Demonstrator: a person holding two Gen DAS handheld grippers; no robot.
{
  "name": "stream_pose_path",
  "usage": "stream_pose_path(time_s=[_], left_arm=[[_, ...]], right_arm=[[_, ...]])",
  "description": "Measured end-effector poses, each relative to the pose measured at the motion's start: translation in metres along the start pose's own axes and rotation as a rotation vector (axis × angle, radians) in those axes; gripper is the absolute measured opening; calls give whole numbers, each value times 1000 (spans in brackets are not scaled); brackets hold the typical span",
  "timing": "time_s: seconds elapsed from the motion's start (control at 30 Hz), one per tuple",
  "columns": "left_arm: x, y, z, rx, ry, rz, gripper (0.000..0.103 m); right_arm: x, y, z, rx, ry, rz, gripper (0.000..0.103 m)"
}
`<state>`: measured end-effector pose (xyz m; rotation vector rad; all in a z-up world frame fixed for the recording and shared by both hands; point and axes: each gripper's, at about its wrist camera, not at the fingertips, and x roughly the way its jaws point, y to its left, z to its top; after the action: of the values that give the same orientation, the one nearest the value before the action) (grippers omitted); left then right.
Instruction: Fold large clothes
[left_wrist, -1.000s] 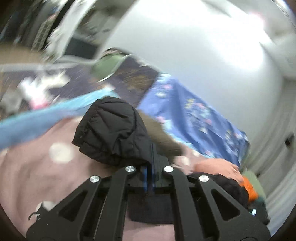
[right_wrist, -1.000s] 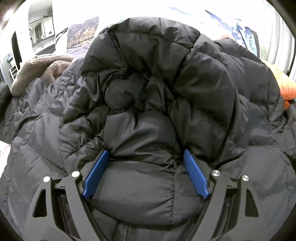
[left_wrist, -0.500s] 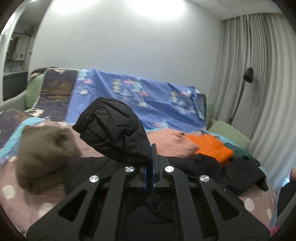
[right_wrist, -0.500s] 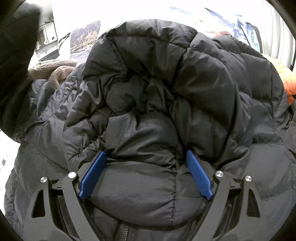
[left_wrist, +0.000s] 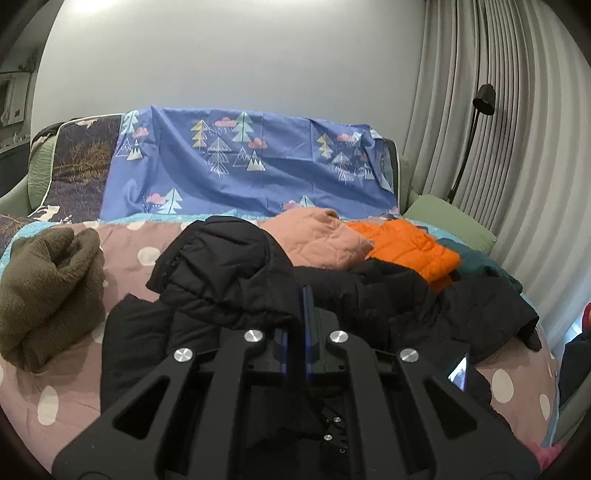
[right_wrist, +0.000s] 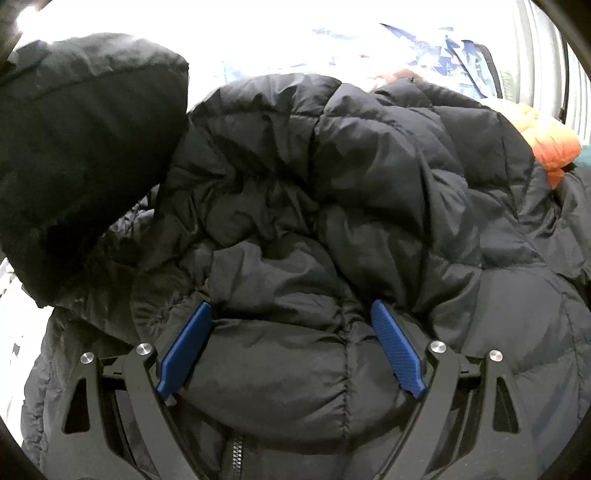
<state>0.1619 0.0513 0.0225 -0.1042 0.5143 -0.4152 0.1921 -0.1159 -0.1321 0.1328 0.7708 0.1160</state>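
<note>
A black puffer jacket (right_wrist: 351, 184) lies spread on the dotted pink cover (left_wrist: 140, 243). My left gripper (left_wrist: 303, 291) is shut on the jacket's sleeve (left_wrist: 229, 273), which it holds lifted over the jacket's body (left_wrist: 406, 302). That sleeve (right_wrist: 85, 147) fills the upper left of the right wrist view. My right gripper (right_wrist: 291, 310) rests wide open on the jacket near the top of its zip. A padded fold bulges between its blue pads (right_wrist: 184, 347).
An olive fleece (left_wrist: 48, 291) lies bunched at the left. Behind the jacket sit a pink quilted garment (left_wrist: 317, 240), an orange puffer (left_wrist: 406, 247) and a teal garment (left_wrist: 476, 262). A blue tree-print sheet (left_wrist: 258, 166) drapes the sofa back. A floor lamp (left_wrist: 476, 122) and curtains (left_wrist: 524, 166) stand at the right.
My left gripper swung across with the sleeve and levelled out. The sleeve now hangs over the jacket and has entered the right wrist view. The right gripper has barely shifted.
</note>
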Motion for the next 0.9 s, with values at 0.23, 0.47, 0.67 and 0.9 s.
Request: stream_pose_path(time_s=[0.23,0.47,0.67,0.9], left_arm=[[11,0,-7,1,20,-1,8],[23,-7,-15,29,31,-15,11],[29,-17,-9,18,8,-81,14],[63,-83,-30,88,85,-256,67]], right_arm=[[-6,-4,1,22,-25,1,89],[-13,-6,-5,49,-27,6,89],[-55,-50,11,182,-10,0,89],[-146,-139,17,332,-153,-138,89]])
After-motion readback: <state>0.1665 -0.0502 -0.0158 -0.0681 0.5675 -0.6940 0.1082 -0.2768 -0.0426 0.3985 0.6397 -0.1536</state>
